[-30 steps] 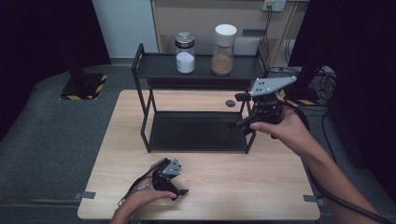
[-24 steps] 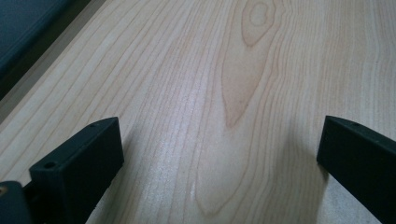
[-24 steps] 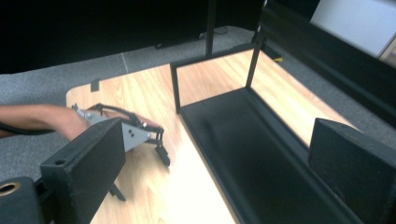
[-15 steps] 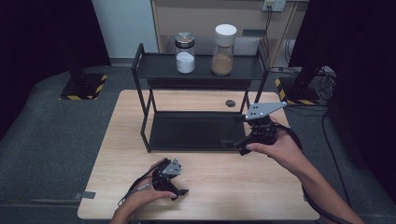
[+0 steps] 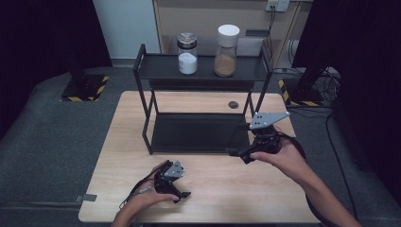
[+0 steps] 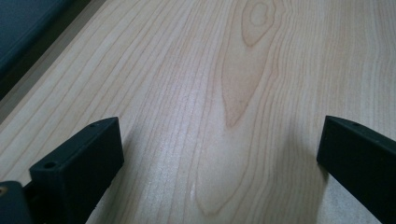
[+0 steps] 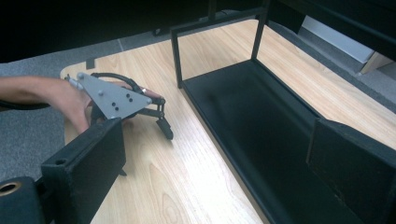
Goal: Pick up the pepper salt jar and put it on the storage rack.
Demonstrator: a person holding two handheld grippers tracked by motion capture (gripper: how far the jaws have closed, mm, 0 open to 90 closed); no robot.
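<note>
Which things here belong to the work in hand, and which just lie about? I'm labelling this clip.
In hand:
- right gripper, open, at the front edge of the black metal two-tier rack
- left gripper, open, low over the light wooden table

Lying about:
- glass jar of white powder
- white-lidded jar of brown powder

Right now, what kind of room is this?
Probably a lab or test room: a wooden table with a black shelf rack, yellow-black tape on the floor, and dark curtains around.
</note>
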